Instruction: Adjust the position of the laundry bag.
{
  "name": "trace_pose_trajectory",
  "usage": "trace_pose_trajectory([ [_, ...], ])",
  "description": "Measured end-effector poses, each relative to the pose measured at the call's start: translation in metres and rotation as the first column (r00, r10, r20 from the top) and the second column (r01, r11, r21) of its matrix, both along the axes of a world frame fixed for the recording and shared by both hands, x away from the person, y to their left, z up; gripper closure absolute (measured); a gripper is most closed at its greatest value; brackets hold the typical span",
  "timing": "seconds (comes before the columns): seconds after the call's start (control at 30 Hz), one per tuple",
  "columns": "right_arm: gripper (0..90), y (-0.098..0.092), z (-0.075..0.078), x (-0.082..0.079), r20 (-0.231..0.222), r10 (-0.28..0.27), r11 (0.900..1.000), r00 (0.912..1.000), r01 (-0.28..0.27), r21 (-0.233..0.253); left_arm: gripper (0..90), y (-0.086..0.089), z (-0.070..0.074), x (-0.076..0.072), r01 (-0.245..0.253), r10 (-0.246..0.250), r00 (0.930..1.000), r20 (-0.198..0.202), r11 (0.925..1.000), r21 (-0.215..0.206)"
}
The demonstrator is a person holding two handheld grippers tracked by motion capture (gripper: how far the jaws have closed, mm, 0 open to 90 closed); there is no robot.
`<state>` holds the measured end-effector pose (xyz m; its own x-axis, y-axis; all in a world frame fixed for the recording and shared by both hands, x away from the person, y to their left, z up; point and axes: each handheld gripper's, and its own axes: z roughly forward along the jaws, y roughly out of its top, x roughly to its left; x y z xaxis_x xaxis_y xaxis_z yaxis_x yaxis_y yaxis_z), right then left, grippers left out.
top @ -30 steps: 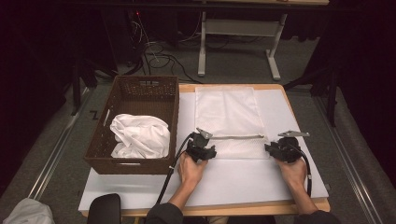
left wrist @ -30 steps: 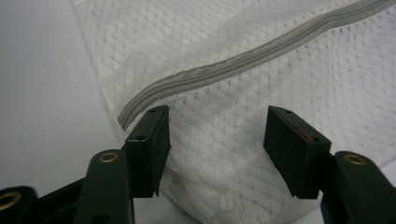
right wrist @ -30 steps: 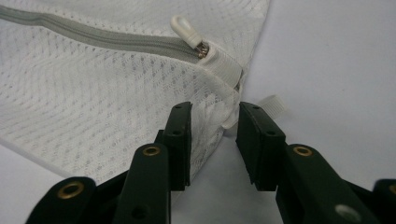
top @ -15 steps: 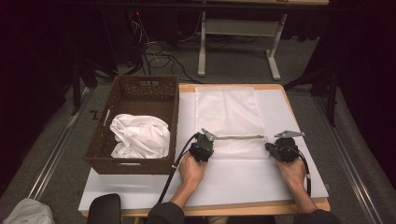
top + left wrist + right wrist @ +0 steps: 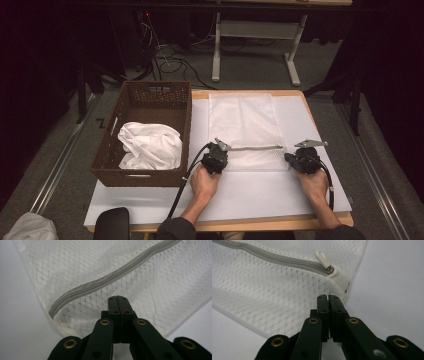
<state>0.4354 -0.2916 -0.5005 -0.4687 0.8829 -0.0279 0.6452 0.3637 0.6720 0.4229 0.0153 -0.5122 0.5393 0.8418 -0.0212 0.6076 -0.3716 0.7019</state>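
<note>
A white mesh laundry bag (image 5: pixel 245 120) lies flat on the white table (image 5: pixel 250 195), its grey zipper (image 5: pixel 255 147) running across near its front edge. My left gripper (image 5: pixel 220 155) is shut on the bag's near left corner; in the left gripper view the closed jaws (image 5: pixel 117 298) pinch the mesh (image 5: pixel 150 285) just below the zipper (image 5: pixel 112 280). My right gripper (image 5: pixel 295 159) is shut on the near right corner. In the right gripper view its jaws (image 5: pixel 328 297) bite the fabric tab below the white zipper pull (image 5: pixel 322 257), which sits at the zipper's end (image 5: pixel 274 258).
A brown woven basket (image 5: pixel 135 176) stands at the table's left and holds a crumpled white cloth (image 5: pixel 150 145). Bare white tabletop lies in front of the bag between my hands. Cables and a desk frame (image 5: pixel 255 30) sit on the floor beyond the table.
The left gripper has edged slightly to the right. Both grippers stay shut on the bag's near corners, and the bag has hardly moved.
</note>
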Motion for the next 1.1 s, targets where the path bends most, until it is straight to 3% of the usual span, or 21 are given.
trace_pose_trajectory([
  [0.17, 88.8, 0.002, 0.001, -0.003, -0.008, 0.009, 1.0, 0.9999, -0.009, -0.008, 89.8, 0.002, 0.0, -0.004, 0.013, -0.013, 0.9999, -0.007, 0.9999, -0.001],
  [0.43, 88.8, 0.003, 0.002, -0.01, -0.032, 0.034, 0.999, 0.9989, -0.034, 0.023, 89.8, 0.001, 0.002, -0.01, 0.049, -0.048, 0.9988, -0.007, 0.9976, 0.049],
  [0.87, 88.8, 0.002, 0.007, -0.017, -0.08, 0.05, 0.998, 0.9955, -0.047, 0.041, 89.8, 0.006, 0.006, -0.024, 0.077, -0.076, 0.997, -0.015, 0.9967, 0.026],
  [1.1, 88.8, 0.007, 0.009, -0.024, -0.079, 0.076, 0.997, 0.9939, -0.076, 0.015, 89.7, 0.008, 0.009, -0.034, 0.086, -0.085, 0.9963, -0.008, 0.996, 0.026],
])
